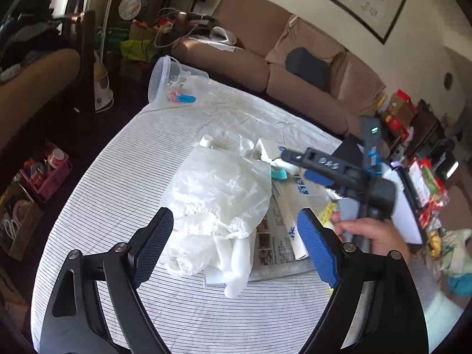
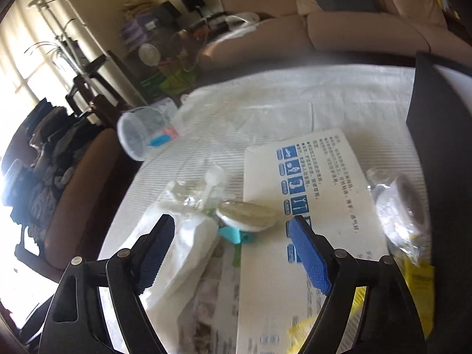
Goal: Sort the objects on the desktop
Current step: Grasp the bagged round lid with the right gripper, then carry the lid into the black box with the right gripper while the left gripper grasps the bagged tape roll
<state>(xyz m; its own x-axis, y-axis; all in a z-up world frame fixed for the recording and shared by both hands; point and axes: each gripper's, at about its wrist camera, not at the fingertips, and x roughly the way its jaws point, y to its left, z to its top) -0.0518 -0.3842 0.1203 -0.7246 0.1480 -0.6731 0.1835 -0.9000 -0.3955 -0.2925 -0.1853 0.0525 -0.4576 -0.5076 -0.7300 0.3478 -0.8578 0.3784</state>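
A crumpled clear plastic bag with white cloth [image 1: 219, 203] lies mid-table. My left gripper [image 1: 236, 244] is open, its pads on either side of the bag's near end. My right gripper [image 2: 230, 247] is open and empty above a round white lid [image 2: 247, 215], a teal clip [image 2: 234, 234] and a white printed packet [image 2: 306, 206]. A white plastic scoop [image 2: 212, 181] lies just beyond. The right gripper also shows in the left wrist view [image 1: 290, 157], over the teal clip [image 1: 278, 174]. A clear tub [image 1: 174, 84] lies on its side at the table's far edge.
The table [image 1: 118, 191] has a striped white cloth. A black box [image 2: 442, 147] stands at the right. A wrapped tape roll [image 2: 404, 203] and yellow packets [image 2: 419, 277] lie near it. A brown sofa [image 1: 265, 59] runs behind the table. Clutter fills the floor at the left.
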